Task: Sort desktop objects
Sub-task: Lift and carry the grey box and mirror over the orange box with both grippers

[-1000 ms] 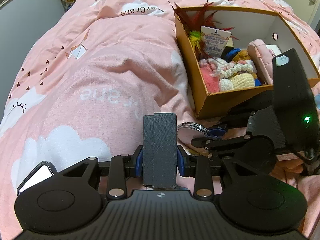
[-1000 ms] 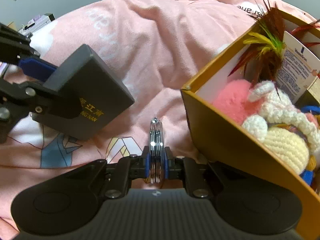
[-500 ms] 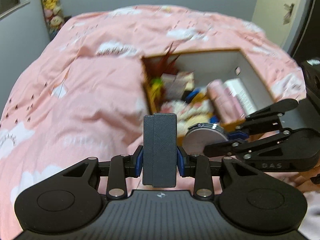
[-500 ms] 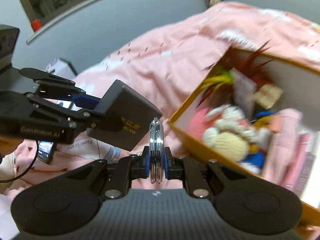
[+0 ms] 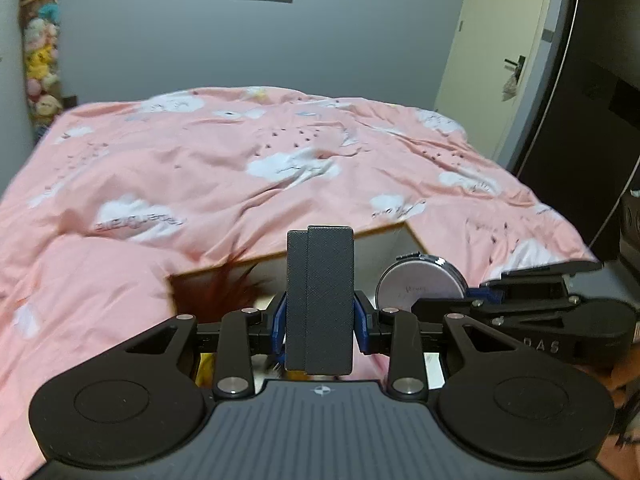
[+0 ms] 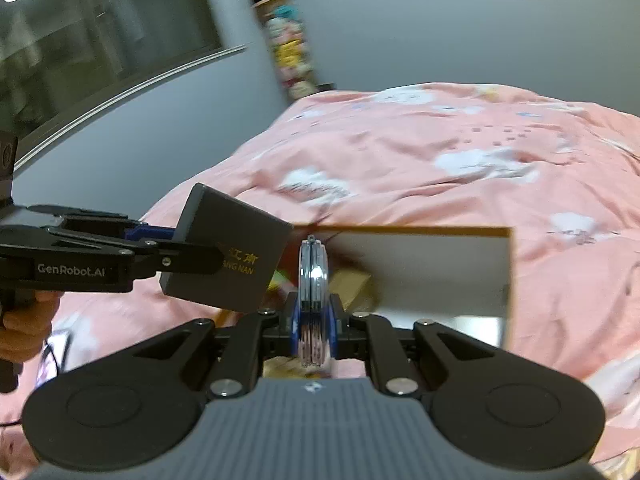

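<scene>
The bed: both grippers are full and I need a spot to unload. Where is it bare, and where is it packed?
The pink duvet lies bare left of the cardboard box and beyond it. It is crowded over the box, where the dark case and round tin sit close together.

Left gripper [image 5: 320, 316] clamps grey case [image 5: 320, 300] (upright) above blurred, seemingly cardboard box [image 5: 384, 248].

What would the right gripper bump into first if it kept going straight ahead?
Probably the storage box: its white inside wall sits straight ahead of the right gripper and the round compact mirror it holds. Depth is hard to judge.
</scene>
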### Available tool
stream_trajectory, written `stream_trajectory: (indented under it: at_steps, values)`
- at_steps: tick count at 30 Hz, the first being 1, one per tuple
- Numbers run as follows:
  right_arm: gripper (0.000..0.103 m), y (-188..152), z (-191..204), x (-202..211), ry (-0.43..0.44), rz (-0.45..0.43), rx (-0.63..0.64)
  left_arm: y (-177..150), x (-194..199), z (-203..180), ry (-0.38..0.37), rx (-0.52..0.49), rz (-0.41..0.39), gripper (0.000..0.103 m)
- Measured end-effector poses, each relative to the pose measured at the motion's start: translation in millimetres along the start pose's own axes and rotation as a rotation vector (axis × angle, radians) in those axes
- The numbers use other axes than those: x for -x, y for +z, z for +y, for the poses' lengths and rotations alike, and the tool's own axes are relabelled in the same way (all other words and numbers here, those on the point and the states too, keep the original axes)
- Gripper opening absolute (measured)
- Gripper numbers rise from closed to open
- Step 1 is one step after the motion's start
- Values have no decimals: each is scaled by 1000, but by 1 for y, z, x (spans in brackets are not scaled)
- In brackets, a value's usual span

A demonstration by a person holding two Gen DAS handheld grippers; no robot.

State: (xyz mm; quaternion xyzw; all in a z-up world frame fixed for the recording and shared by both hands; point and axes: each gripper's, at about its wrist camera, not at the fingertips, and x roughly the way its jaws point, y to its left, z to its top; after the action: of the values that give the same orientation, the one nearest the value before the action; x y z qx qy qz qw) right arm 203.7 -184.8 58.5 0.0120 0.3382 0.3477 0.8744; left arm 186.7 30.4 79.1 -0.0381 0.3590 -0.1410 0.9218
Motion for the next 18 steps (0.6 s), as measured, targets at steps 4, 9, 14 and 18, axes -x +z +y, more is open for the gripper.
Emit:
stream_trajectory:
  at_steps: [4, 9, 14, 18]
  values:
    - [14, 9, -23, -18, -62, 1, -56, 14, -45, 6, -27, 30, 26, 38]
    - [14, 11, -42, -39, -76, 23, -90, 16, -92, 10, -62, 50, 70, 38]
    - [14, 7, -55, -55, -102, 46, -103, 9, -113, 6, -56, 30, 114, 38]
    - [14, 3, -61, -63, -102, 68, -109, 2, -121, 4, -52, 31, 175, 38]
